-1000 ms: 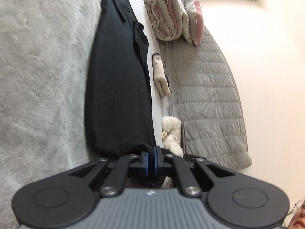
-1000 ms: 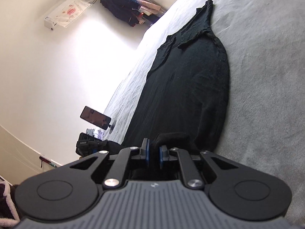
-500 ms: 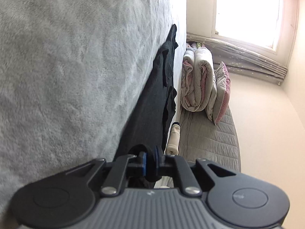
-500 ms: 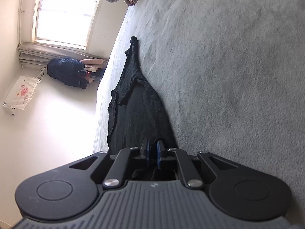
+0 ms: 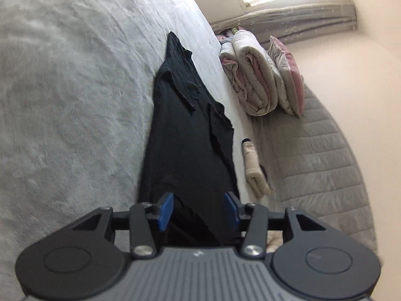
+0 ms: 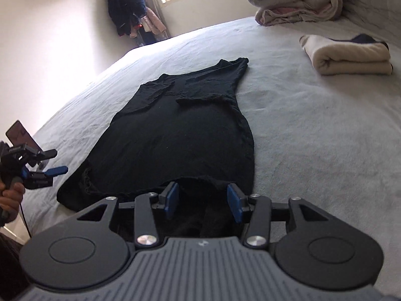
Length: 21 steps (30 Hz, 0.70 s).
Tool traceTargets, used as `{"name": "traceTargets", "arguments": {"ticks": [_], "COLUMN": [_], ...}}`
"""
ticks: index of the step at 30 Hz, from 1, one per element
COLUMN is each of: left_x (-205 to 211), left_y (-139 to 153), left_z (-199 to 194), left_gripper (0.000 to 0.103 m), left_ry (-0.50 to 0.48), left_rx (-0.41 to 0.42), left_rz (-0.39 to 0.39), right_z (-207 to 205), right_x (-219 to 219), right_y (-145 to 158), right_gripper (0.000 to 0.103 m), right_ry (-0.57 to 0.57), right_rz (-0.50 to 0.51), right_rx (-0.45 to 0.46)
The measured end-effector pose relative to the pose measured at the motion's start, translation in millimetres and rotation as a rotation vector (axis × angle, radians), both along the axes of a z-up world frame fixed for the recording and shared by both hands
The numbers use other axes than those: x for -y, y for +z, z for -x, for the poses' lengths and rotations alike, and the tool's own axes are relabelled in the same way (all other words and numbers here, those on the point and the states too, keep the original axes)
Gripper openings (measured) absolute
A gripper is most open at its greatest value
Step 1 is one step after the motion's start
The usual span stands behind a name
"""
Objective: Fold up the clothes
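Note:
A black garment (image 6: 180, 135) lies flat and lengthwise on the grey bed (image 6: 313, 130), its sleeves folded in over the chest. My right gripper (image 6: 203, 200) is open at the near hem, and a bunched bit of hem sits loose between its blue pads (image 6: 172, 200). In the left wrist view the same garment (image 5: 185, 150) runs away from my left gripper (image 5: 198, 210), which is open over the hem's other corner. The right wrist view also shows the left gripper (image 6: 37, 173) from the side, held by a hand (image 6: 10, 193).
A folded cream cloth (image 6: 348, 55) lies on the bed at the right, a rolled duvet (image 6: 295, 0) behind it. Clothes hang (image 6: 127, 5) in the far corner by the window. Beside the bed are a pink pillow (image 5: 288, 75) and a grey quilted cover (image 5: 313, 163).
Both grippers were shut on the garment's hem and have opened, letting it go. The garment now rests flat on the bed, and both cameras have swung round.

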<state>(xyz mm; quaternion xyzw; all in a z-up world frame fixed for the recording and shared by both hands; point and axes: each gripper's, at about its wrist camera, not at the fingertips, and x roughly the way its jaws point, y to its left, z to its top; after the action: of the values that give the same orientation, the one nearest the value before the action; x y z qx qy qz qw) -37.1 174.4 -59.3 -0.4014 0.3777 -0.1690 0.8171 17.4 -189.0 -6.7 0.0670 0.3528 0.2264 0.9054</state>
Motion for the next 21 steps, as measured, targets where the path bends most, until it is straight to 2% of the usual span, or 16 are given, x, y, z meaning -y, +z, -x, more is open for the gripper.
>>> {"name": "traceTargets", "arguments": {"ticks": [2, 4, 5, 8, 11, 14, 19, 21], "left_x": [14, 26, 29, 34, 40, 45, 54, 59], "left_y": [11, 14, 13, 7, 2, 4, 5, 5], "left_z": [-4, -8, -10, -15, -23, -25, -28, -26], "left_gripper": [0.047, 0.047, 0.047, 0.047, 0.046, 0.040, 0.026, 0.021], "left_ry": [-0.040, -0.087, -0.110, -0.148, -0.156, -0.150, -0.157, -0.163], "left_rx": [0.045, 0.089, 0.108, 0.129, 0.120, 0.131, 0.147, 0.157], "left_rz": [-0.243, -0.383, -0.423, -0.448, -0.457, -0.466, -0.513, -0.547], "right_z": [5, 2, 1, -3, -7, -11, -23, -23], "right_x": [-16, -28, -33, -51, -63, -66, -64, -64], "right_y": [0, -3, -5, -11, -16, -19, -26, -28], "right_gripper": [0.052, 0.054, 0.055, 0.056, 0.056, 0.056, 0.056, 0.052], "right_ry": [0.076, 0.133, 0.161, 0.246, 0.286, 0.291, 0.305, 0.318], "right_rz": [0.096, 0.146, 0.171, 0.246, 0.323, 0.366, 0.357, 0.345], "right_rx": [0.071, 0.107, 0.125, 0.179, 0.199, 0.202, 0.142, 0.127]}}
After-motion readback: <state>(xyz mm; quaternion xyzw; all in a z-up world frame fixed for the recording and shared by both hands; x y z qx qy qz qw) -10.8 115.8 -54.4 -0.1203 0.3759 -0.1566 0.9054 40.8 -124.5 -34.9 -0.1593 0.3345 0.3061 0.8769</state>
